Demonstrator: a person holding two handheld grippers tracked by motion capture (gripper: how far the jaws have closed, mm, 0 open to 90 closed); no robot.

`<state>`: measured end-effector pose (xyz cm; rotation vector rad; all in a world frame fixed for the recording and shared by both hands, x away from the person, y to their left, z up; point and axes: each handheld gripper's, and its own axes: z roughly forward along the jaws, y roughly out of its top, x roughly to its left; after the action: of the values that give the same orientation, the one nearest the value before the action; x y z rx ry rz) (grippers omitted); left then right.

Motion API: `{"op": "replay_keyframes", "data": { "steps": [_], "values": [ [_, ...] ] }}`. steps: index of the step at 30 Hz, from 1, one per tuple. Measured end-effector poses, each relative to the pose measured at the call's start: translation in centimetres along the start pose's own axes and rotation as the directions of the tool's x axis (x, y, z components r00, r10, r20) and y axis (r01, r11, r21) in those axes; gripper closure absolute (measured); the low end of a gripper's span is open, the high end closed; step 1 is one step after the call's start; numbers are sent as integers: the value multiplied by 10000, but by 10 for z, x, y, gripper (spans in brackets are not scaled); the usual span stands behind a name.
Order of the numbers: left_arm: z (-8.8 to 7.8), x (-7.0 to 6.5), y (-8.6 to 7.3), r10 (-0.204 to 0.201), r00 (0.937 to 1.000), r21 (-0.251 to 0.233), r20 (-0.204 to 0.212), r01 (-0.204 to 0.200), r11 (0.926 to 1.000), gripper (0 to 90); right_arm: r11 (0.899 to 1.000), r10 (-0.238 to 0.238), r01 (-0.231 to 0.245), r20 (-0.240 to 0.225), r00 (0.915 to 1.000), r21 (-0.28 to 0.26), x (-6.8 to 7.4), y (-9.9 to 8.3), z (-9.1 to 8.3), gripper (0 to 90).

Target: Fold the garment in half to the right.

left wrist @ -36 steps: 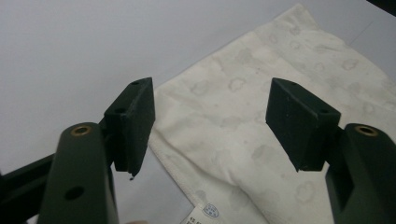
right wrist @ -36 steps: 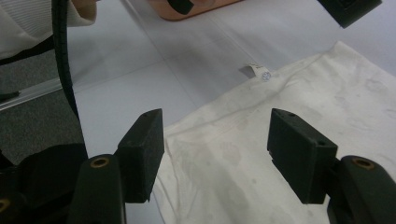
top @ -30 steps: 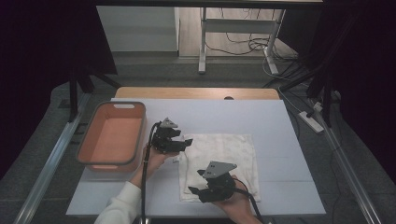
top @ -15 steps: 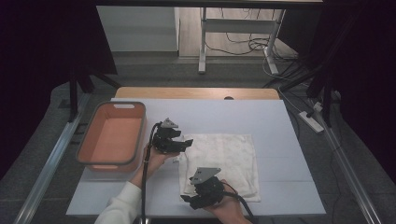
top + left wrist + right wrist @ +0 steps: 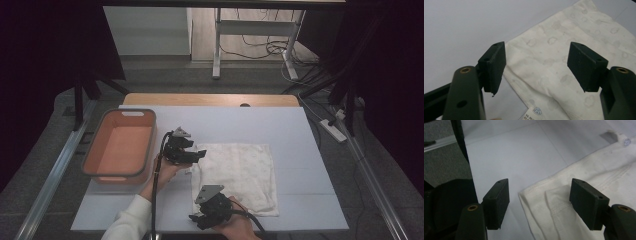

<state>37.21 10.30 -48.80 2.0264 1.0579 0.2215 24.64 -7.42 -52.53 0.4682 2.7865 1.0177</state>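
A single white cloth (image 5: 239,176), folded flat and printed with faint pale blotches, lies on the grey table (image 5: 300,135) just right of one orange plastic bin (image 5: 120,146), which looks empty. Two hand-held grippers work at the cloth's left edge. The left gripper (image 5: 196,155) hovers over the far-left corner; in its own view (image 5: 536,67) the jaws stand wide with the cloth's hem below and between them, pads clear of the fabric. The right gripper (image 5: 197,219) sits at the near-left corner; its jaws have just been opening, and in its own view (image 5: 539,202) they stand wide with the corner of the cloth lying between them, not yet pinched.

The likely trouble lies at that near corner. The cloth shows at least two layers there, a smaller flap lying on a wider one, and a shallow bite could take only the top layer, so the fold would peel apart when lifted. Whether the lower pad is touching the table I cannot tell from this angle; if it rides above the fabric, the jaws could close on nothing. If one gripper pinches and pulls first, the cloth may drag and skew. A small care label (image 5: 533,113) at the hem near the left gripper could be pinched instead of the cloth.

Count: one cloth, one bin, two grippers, one label.
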Motion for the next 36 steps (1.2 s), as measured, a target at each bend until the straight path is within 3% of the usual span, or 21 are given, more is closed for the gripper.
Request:
{"op": "replay_keyframes", "data": {
  "steps": [7,13,18,24,36],
  "values": [
    [1,2,-1,-68,10000,66,-23,68,10000,313,9993,-275,267,297,9992,256,5,1,4,333],
    [2,3,-2,-160,9999,56,26,160,9999,313,9981,-576,565,530,9969,229,6,1,0,663],
    [3,5,-2,-222,9998,99,7,222,9997,313,9980,-615,600,755,9953,217,2,-1,-2,831],
    [2,6,-3,-251,9997,86,-69,251,9996,312,9989,-447,439,542,9975,160,-1,-2,-5,848],
    [7,14,-4,-493,9985,164,-258,497,9986,313,9942,-127,168,394,9991,-1059,-3,3,-30,847]
  ]
}}
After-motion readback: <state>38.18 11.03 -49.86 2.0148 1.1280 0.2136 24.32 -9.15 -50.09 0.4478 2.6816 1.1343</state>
